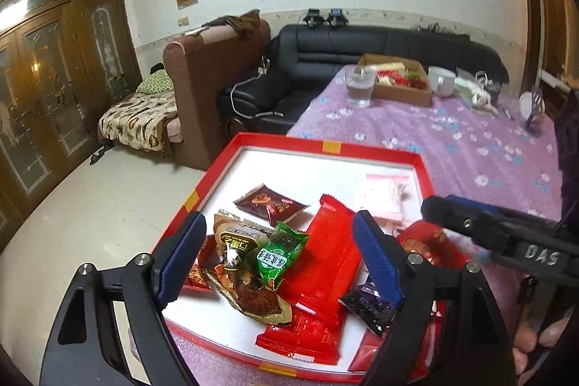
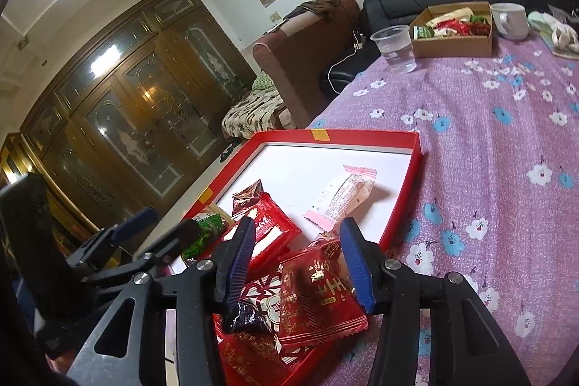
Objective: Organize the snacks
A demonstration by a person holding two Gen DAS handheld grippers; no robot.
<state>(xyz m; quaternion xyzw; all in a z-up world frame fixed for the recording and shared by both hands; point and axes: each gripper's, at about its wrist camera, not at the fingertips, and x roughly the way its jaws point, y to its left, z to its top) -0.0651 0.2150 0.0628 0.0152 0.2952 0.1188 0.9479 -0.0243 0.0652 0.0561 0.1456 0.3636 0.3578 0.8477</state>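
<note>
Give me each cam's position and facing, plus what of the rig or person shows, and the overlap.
Left wrist: on the left gripper, tilted down over the red tray of snack packets; its own open fingers show, the right gripper enters from the right, fingertips low right.
Right wrist: on the right gripper, angled down at the tray's near corner, jaws straddling a red packet; the left gripper shows at left.
Shared: tray, plastic cup, cardboard box, white mug, purple floral cloth, sofa.
</note>
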